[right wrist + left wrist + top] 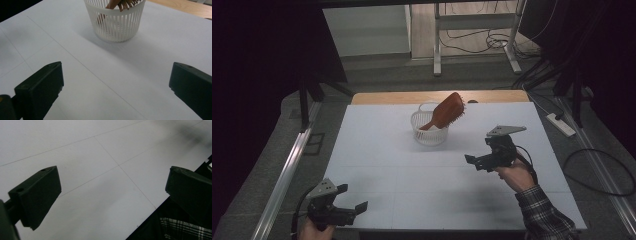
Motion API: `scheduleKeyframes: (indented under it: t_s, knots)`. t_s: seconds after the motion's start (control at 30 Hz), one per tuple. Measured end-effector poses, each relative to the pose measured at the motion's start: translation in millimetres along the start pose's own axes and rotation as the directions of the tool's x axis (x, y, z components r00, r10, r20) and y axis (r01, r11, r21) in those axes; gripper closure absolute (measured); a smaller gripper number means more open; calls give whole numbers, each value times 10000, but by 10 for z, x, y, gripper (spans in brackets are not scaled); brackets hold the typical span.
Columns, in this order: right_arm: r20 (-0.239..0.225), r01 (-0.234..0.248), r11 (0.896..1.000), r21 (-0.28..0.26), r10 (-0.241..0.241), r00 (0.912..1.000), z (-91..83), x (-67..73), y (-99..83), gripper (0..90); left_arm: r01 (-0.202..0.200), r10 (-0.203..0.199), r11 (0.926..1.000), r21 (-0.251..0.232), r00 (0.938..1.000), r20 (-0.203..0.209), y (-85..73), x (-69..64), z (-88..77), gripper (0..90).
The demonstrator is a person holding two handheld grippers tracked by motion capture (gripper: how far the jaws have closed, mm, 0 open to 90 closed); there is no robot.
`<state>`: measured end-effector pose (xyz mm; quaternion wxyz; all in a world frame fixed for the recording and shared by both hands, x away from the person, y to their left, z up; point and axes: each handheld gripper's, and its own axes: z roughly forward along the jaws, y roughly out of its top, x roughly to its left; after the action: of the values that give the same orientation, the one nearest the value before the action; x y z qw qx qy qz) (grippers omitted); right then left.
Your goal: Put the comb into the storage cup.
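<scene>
A white slatted basket (430,127) stands on the white table top (412,170), toward the back middle. A brown wooden hairbrush (447,111) leans in it, handle down, head sticking out to the upper right. In the right gripper view the basket (115,22) is straight ahead, with the brush's handle (110,5) inside. My right gripper (478,161) hovers open to the basket's right and nearer me, nothing between its jaws. My left gripper (352,198) is open at the table's front left corner, empty.
A wooden strip (437,96) runs along the table's far edge. Beyond it are metal table legs (437,45) and cables on the floor. A power strip (562,125) lies on the floor at the right. A plaid sleeve (544,215) reaches in at the bottom right.
</scene>
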<state>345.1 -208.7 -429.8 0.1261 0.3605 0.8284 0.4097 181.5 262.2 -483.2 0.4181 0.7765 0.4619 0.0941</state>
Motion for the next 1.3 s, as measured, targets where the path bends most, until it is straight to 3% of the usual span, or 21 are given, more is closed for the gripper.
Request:
scheduleKeyframes:
  t_s: [0.4, 0.8, 1.07, 1.3]
  knots:
    - [88, 101, 9990, 430, -105, 9999, -68, 44, -88, 0, -1, 1, 10000, 4, 10000, 4, 1, 0, 1, 7]
    - [163, -338, 9976, 605, 329, 9993, -180, 51, -174, 0, -30, 30, 10000, 26, 10000, 6, 1, -2, 1, 7]
    - [342, 26, 9976, 688, -49, 9994, -256, 66, -286, 0, -41, 41, 10000, 39, 10000, 5, 2, -4, 2, 7]
    - [396, 49, 9979, 646, -75, 9992, -315, 59, -368, 0, -79, 79, 10000, 58, 10000, -3, 3, -7, 5, 7]
